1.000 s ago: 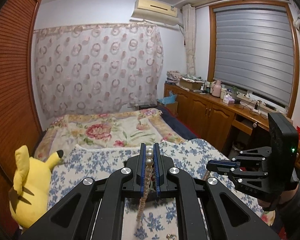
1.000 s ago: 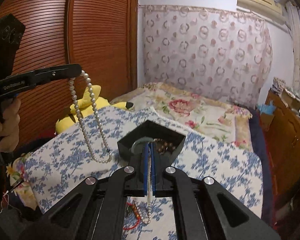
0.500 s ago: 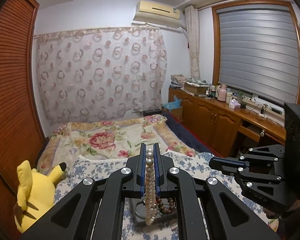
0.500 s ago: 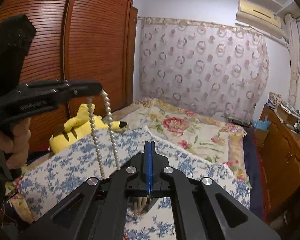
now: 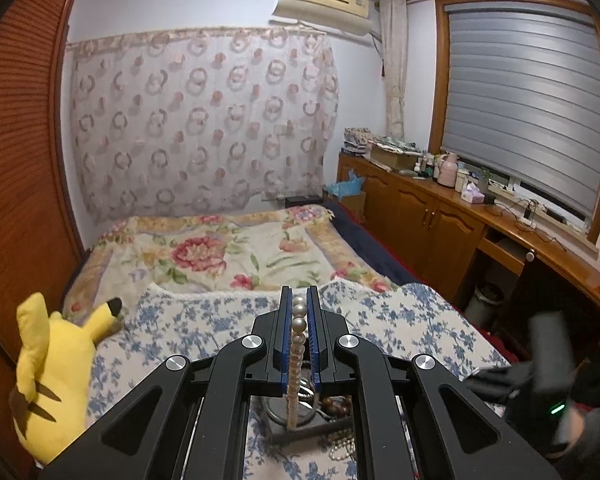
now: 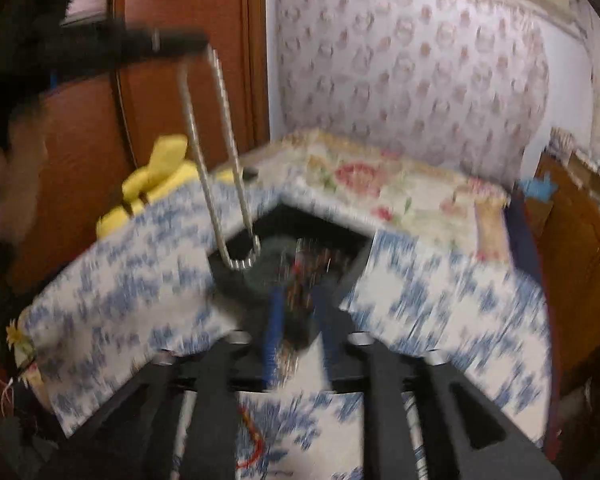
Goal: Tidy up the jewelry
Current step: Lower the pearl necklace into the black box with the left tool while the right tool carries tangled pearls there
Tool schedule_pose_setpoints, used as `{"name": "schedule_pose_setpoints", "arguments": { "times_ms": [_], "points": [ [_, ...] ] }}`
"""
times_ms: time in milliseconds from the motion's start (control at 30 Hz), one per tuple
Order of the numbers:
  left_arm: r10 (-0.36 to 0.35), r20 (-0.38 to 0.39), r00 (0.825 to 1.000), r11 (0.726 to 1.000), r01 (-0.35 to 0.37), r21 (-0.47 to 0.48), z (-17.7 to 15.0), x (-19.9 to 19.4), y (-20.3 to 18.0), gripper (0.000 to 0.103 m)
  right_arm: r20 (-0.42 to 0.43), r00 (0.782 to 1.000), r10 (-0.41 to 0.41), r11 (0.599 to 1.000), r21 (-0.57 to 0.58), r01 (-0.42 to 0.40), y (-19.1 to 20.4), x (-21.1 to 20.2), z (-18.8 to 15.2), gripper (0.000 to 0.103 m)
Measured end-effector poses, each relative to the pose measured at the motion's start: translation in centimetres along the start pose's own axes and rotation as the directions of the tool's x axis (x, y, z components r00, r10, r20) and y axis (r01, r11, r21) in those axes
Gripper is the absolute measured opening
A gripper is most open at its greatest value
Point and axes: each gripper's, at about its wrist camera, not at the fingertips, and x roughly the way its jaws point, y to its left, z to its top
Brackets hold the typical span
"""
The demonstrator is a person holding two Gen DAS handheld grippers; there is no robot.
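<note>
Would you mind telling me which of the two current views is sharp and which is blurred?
Left wrist view: sharp, the pearl necklace crisp between the left tongs; only the right tongs at its edge smear. Right wrist view: motion-blurred throughout, including the black tray and floral bedspread.

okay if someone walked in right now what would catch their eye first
Probably the pearl necklace pinched in the left gripper, its loop dangling over the dark jewelry tray on the blue floral blanket. Next, the yellow Pikachu plush at the bed's left edge.

Floral bed (image 5: 236,256), patterned curtain (image 5: 204,120), wooden cabinets (image 5: 420,216), shuttered window (image 5: 528,120)
</note>
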Motion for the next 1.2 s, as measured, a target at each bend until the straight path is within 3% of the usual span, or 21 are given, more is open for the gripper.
{"name": "schedule_pose_setpoints", "arguments": {
  "times_ms": [100, 167, 300, 633, 667, 700, 767, 867, 1000, 1200],
  "points": [
    [-0.001, -0.010, 1.000, 1.000, 0.001, 0.001, -0.6, 0.3, 0.0, 0.006, -0.079, 0.997, 0.000, 1.000, -0.022, -0.002, 0.9, 2.5, -1.6, 0.033],
    [-0.004, -0.008, 1.000, 1.000, 0.004, 0.003, -0.8, 0.1, -0.1, 0.006, -0.125, 0.992, 0.002, 1.000, -0.027, -0.005, 1.4, 3.9, -2.4, 0.022],
    [-0.007, -0.003, 1.000, 1.000, 0.008, 0.011, -0.7, -0.1, -0.6, 0.006, -0.177, 0.984, -0.018, 1.000, -0.019, 0.015, 1.6, 5.7, -2.8, 0.021],
    [-0.003, 0.014, 1.000, 0.999, 0.002, 0.033, -0.2, -0.8, -1.3, 0.006, -0.214, 0.975, -0.052, 0.999, -0.025, 0.048, 1.1, 6.3, -3.5, 0.021],
    [-0.002, 0.012, 1.000, 0.999, 0.002, 0.033, -0.2, -0.7, -1.4, 0.006, -0.214, 0.975, -0.054, 0.998, -0.031, 0.048, 1.2, 6.3, -3.4, 0.017],
    [-0.001, 0.010, 1.000, 1.000, 0.001, 0.031, -0.2, -0.8, -1.3, 0.006, -0.212, 0.976, -0.059, 0.998, -0.047, 0.050, 1.4, 6.5, -3.4, 0.006],
    [-0.003, 0.010, 1.000, 1.000, 0.003, 0.023, -0.3, -0.9, -1.3, 0.006, -0.210, 0.975, -0.071, 0.996, -0.064, 0.059, 1.6, 6.4, -3.3, 0.005],
    [-0.007, 0.009, 1.000, 1.000, 0.007, 0.025, 0.3, -1.1, -1.7, 0.006, -0.166, 0.984, -0.071, 0.996, -0.057, 0.062, 1.5, 5.2, -2.9, 0.005],
    [-0.005, 0.026, 1.000, 0.999, 0.004, 0.033, 1.4, -1.5, -2.4, 0.006, -0.041, 0.997, -0.060, 0.997, -0.055, 0.058, 1.5, 1.1, -0.6, 0.005],
    [-0.005, 0.035, 0.999, 0.999, 0.004, 0.035, 2.8, -1.0, -2.8, 0.006, 0.123, 0.990, -0.065, 0.995, -0.071, 0.074, 1.5, -4.7, 4.4, 0.005]
  ]
}}
